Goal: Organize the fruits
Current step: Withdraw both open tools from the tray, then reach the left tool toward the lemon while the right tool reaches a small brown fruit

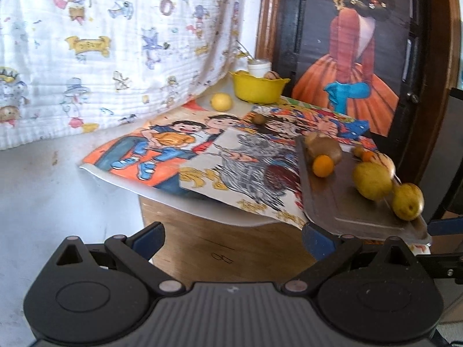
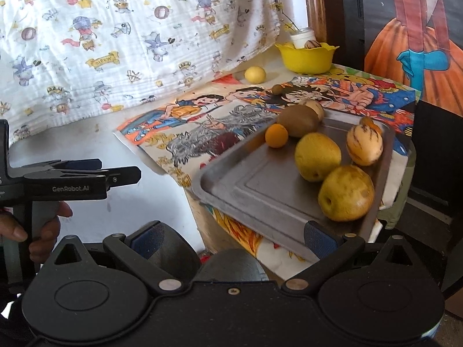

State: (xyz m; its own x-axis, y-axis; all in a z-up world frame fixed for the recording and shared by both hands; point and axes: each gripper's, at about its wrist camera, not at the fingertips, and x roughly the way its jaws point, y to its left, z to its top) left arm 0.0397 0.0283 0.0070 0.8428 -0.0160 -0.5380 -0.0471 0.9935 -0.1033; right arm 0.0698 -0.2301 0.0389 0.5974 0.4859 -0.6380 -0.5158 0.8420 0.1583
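A metal tray (image 2: 260,190) at the table's near right corner holds two yellow fruits (image 2: 317,156), a striped melon (image 2: 364,144), a kiwi (image 2: 298,121) and a small orange (image 2: 276,136). The tray also shows in the left wrist view (image 1: 327,202). A yellow bowl (image 2: 306,57) at the back holds a striped fruit. A lemon (image 2: 254,74) and a small kiwi (image 2: 277,88) lie loose on the drawings. My left gripper (image 1: 233,237) is open and empty, short of the table edge. My right gripper (image 2: 233,237) is open and empty at the tray's near edge.
Coloured cartoon drawings (image 1: 185,150) cover the wooden table. A printed white cloth (image 1: 101,57) hangs behind. A white cup (image 1: 259,66) stands behind the bowl. A painted dark door (image 1: 361,57) stands at the right. The left gripper and a hand show in the right wrist view (image 2: 72,182).
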